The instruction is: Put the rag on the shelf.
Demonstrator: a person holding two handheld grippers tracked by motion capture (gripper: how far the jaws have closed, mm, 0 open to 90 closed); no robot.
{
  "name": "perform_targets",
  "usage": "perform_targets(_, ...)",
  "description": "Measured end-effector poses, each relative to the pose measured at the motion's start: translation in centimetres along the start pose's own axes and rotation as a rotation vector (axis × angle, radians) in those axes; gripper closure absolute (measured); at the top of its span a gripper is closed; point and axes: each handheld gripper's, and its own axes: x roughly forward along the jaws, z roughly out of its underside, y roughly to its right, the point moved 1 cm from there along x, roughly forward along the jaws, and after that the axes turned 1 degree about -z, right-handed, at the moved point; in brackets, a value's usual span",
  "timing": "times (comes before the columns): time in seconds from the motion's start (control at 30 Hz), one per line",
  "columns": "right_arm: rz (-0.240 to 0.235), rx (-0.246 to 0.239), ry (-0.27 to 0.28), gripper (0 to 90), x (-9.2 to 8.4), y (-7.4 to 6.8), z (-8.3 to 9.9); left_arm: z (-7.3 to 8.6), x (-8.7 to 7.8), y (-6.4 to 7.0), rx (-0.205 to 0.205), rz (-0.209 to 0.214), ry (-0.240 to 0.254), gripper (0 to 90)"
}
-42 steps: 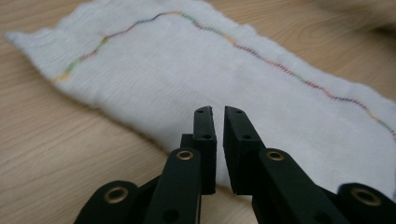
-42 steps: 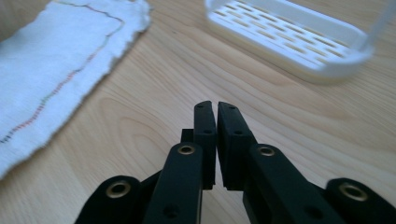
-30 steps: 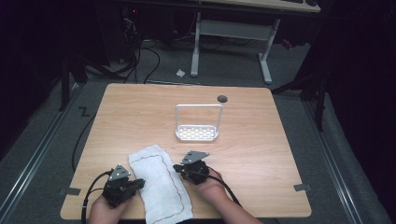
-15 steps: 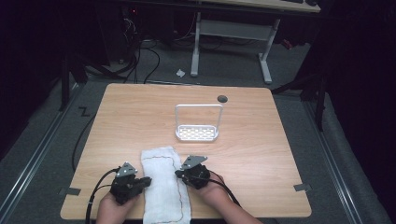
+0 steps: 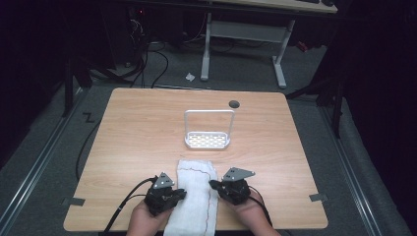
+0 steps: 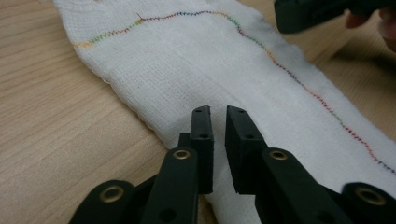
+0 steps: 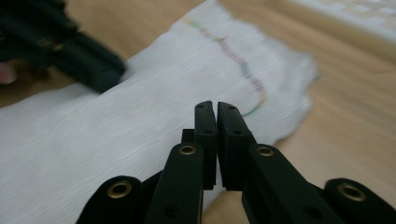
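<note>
White cloth (image 5: 195, 196) — lengthwise toward rack (image 5: 208, 131)

We are finding no text, label, brand, number or sign that can be read in any of the three views.
</note>
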Motion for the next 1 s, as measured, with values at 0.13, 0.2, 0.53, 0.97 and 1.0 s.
perform_targets(0.13,0.080,0.087,0.014,83.7,0.8,2.9,-0.8,0.6,-0.9,-0.6,0.005,-0.002,0.010,76.9)
perform_targets(0.2,0.110,0.123,-0.013,80.4,1.9,4.4,-1.0,1.1,-0.9,-0.7,0.004,-0.008,0.003,76.1)
perform_targets(0.53,0.078,0.135,-0.037,74.1,3.7,4.2,-1.4,1.3,-0.7,-0.4,0.031,-0.042,0.001,73.8)
perform_targets(0.97,0.115,0.068,0.016,89.6,2.3,3.8,-3.0,1.2,-0.6,-0.3,0.057,-0.053,-0.009,72.5)
perform_targets(1.0,0.117,0.062,0.024,89.6,2.2,3.9,-3.5,1.2,-0.6,-0.3,0.054,-0.053,-0.009,72.1)
